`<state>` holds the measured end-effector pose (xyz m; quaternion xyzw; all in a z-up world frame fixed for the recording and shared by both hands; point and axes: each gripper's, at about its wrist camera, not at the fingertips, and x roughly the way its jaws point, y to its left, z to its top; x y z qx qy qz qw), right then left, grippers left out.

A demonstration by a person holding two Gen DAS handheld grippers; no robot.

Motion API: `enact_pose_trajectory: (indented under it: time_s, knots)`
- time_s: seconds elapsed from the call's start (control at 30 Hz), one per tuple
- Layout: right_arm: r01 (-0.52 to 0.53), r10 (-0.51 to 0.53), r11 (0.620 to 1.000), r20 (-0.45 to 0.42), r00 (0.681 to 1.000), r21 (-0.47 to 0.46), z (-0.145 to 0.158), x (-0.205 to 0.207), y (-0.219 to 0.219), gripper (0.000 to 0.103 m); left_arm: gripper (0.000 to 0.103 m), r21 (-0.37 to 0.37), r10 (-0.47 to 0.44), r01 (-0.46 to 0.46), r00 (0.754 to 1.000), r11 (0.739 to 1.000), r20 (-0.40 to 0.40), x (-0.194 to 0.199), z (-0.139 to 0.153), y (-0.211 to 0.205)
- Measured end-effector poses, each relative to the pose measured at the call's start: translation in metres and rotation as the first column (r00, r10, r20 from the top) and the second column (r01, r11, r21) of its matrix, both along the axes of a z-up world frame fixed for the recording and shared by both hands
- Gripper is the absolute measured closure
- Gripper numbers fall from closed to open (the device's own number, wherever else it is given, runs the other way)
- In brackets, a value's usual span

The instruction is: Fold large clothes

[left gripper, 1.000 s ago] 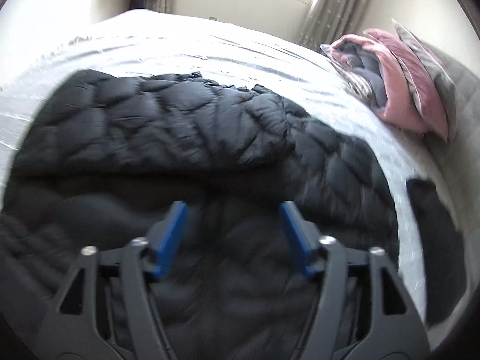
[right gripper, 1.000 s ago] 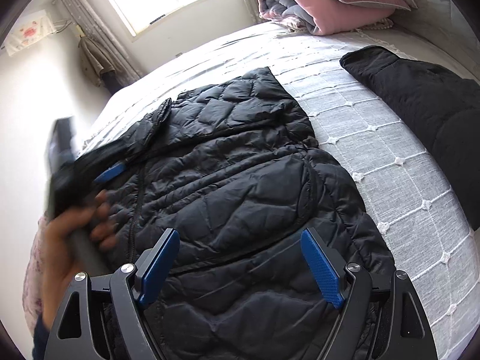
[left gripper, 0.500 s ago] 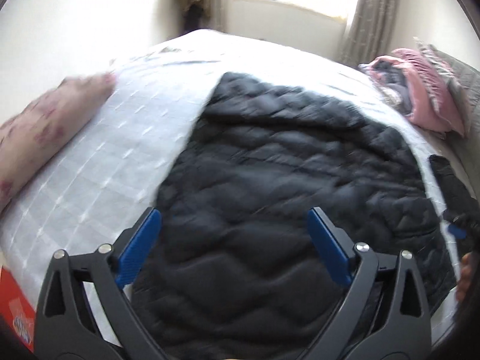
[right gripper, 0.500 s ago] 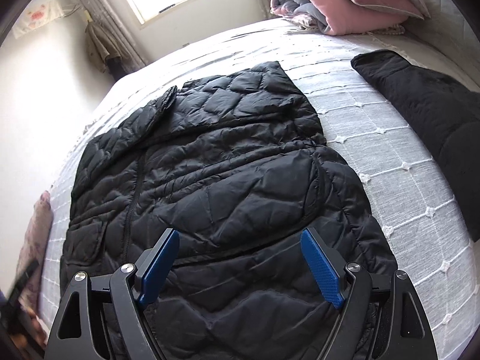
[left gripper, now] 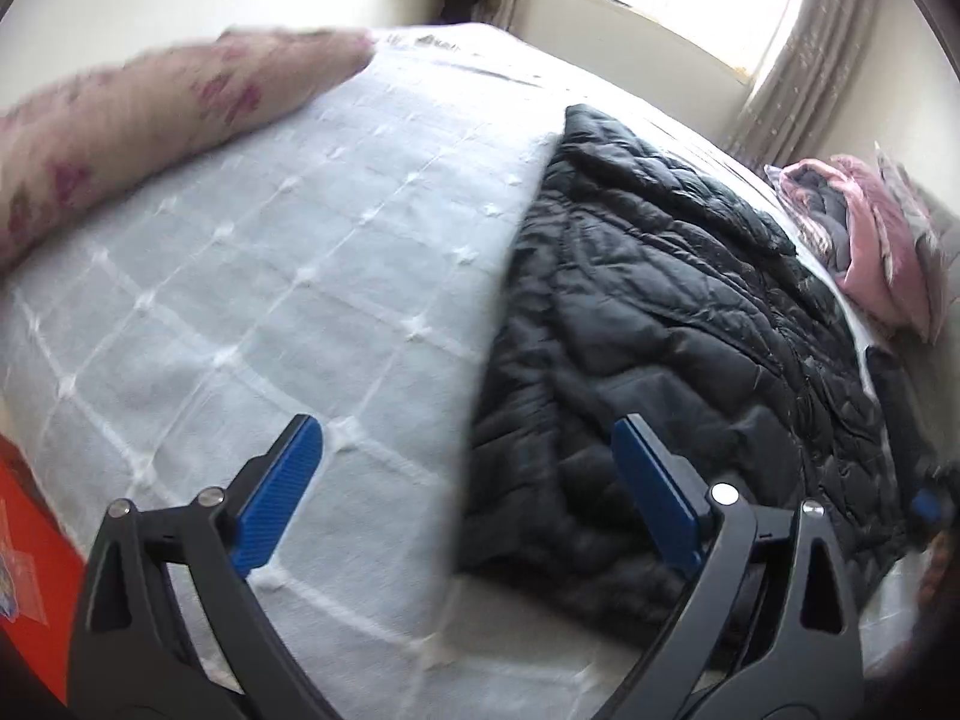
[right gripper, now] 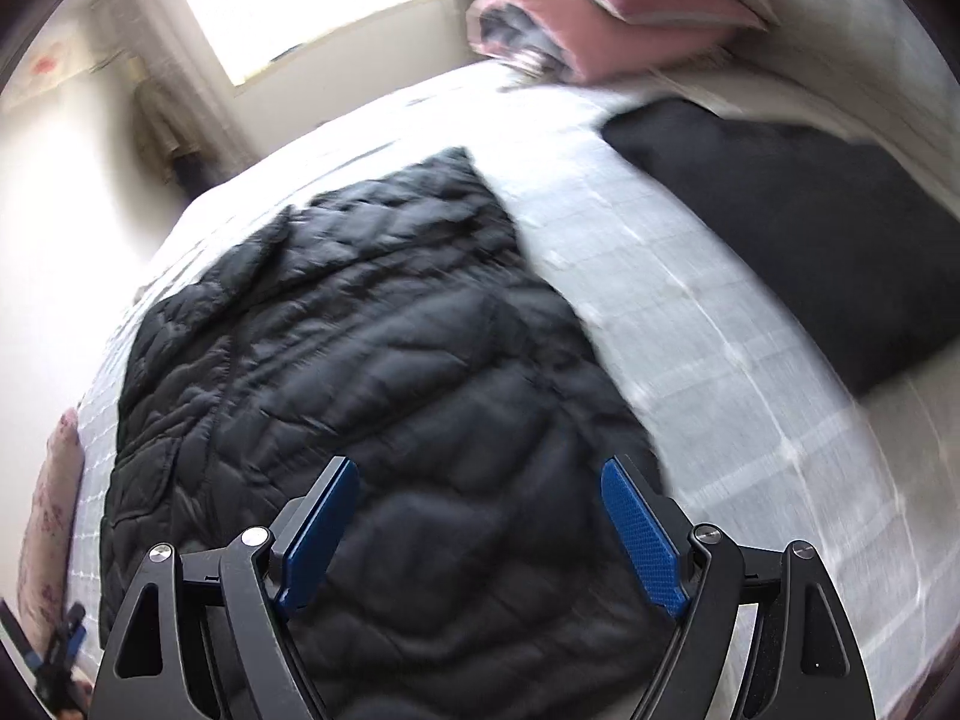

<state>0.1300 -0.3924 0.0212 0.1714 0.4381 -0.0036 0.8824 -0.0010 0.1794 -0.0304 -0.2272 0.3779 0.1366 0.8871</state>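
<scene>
A black quilted puffer jacket (left gripper: 672, 324) lies spread flat on the white bedspread (left gripper: 288, 276); it also fills the middle of the right wrist view (right gripper: 384, 372). My left gripper (left gripper: 468, 474) is open and empty above the jacket's near left edge, half over bare bedspread. My right gripper (right gripper: 480, 510) is open and empty just above the jacket's near hem. The left gripper (right gripper: 63, 648) shows small at the lower left of the right wrist view. Both views are motion-blurred.
A floral pink pillow (left gripper: 138, 114) lies at the bed's left end. Folded pink and grey bedding (right gripper: 576, 12) is stacked by the headboard. A second black garment (right gripper: 798, 228) lies on the bed's right side. A red box (left gripper: 30, 570) sits beside the bed.
The left gripper has swung left off the jacket's middle toward its left edge and opened wider. The right gripper has shifted slightly over the hem and stays open.
</scene>
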Motion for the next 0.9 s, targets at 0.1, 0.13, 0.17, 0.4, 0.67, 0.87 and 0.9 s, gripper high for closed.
enact_pose_trajectory:
  time_s: [0.1, 0.13, 0.17, 0.4, 0.67, 0.87, 0.9]
  knots:
    - [0.074, -0.073, 0.997, -0.041, 0.997, 0.035, -0.014, -0.019, -0.024, 0.019, 0.008, -0.113, -0.015, 0.016, 1.000, 0.993, 0.005, -0.008, -0.007, 0.018]
    - [0.103, -0.100, 0.994, -0.054, 0.993, 0.046, -0.018, -0.025, -0.032, 0.019, 0.014, -0.128, -0.019, 0.019, 1.000, 0.992, 0.003, -0.010, -0.009, 0.020]
    - [0.135, -0.130, 0.989, -0.068, 0.989, 0.064, -0.022, -0.030, -0.040, 0.019, 0.019, -0.134, -0.023, 0.023, 1.000, 0.991, -0.003, -0.011, -0.011, 0.021]
    - [0.216, -0.199, 0.965, -0.120, 0.973, 0.151, -0.044, -0.048, -0.069, 0.025, 0.038, -0.229, -0.104, 0.102, 0.995, 0.968, 0.003, -0.004, -0.018, 0.004]
    - [0.163, -0.132, 0.956, -0.140, 0.981, 0.245, -0.058, -0.042, -0.058, 0.051, 0.055, -0.312, -0.151, 0.140, 0.988, 0.940, -0.011, 0.008, -0.031, -0.015]
    - [0.161, -0.119, 0.949, -0.165, 0.979, 0.271, -0.064, -0.034, -0.048, 0.056, 0.055, -0.302, -0.092, 0.071, 0.994, 0.951, -0.054, 0.007, -0.037, -0.009]
    - [0.154, -0.112, 0.951, -0.166, 0.980, 0.269, -0.064, -0.033, -0.045, 0.056, 0.055, -0.319, -0.084, 0.065, 0.995, 0.946, -0.045, 0.006, -0.037, -0.006]
